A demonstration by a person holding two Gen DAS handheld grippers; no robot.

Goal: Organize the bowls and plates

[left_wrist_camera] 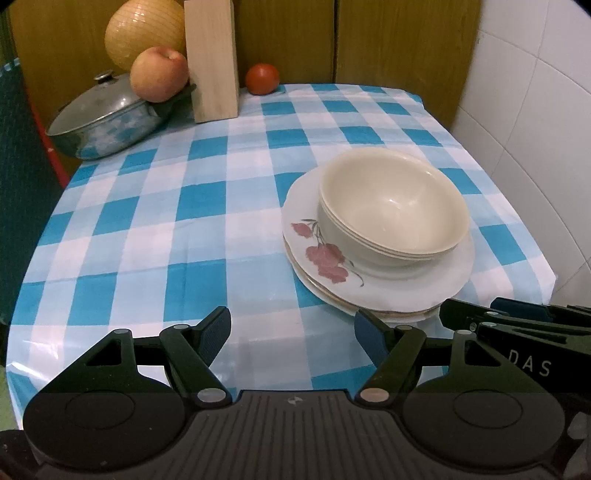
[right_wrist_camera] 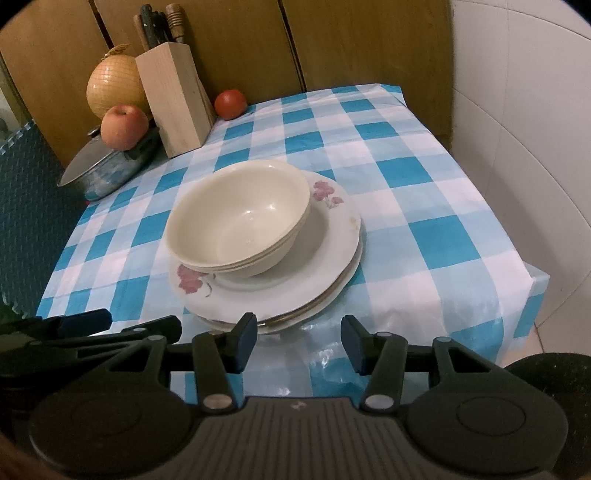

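Note:
A stack of cream bowls point(left_wrist_camera: 391, 206) point(right_wrist_camera: 240, 225) nests on a stack of white plates point(left_wrist_camera: 436, 288) point(right_wrist_camera: 332, 258) with pink flowers, on the blue and white checked tablecloth point(left_wrist_camera: 184, 206) point(right_wrist_camera: 424, 206). My left gripper point(left_wrist_camera: 293, 332) hangs open above the cloth, just left of and nearer than the plates, with nothing between its fingers. My right gripper point(right_wrist_camera: 299, 341) is open too, in front of the plates' near rim, holding nothing. The right gripper's body point(left_wrist_camera: 517, 325) shows at the left wrist view's lower right, and the left gripper's body point(right_wrist_camera: 74, 325) at the right wrist view's lower left.
At the back left stand a lidded metal pot point(left_wrist_camera: 103, 122) point(right_wrist_camera: 107, 166), an apple point(left_wrist_camera: 159, 74) point(right_wrist_camera: 123, 125), a netted yellow melon point(left_wrist_camera: 144, 31) point(right_wrist_camera: 114, 86), a wooden knife block point(left_wrist_camera: 212, 59) point(right_wrist_camera: 177, 99) and a tomato point(left_wrist_camera: 262, 78) point(right_wrist_camera: 231, 104). A tiled wall point(left_wrist_camera: 535, 129) point(right_wrist_camera: 524, 129) runs along the right.

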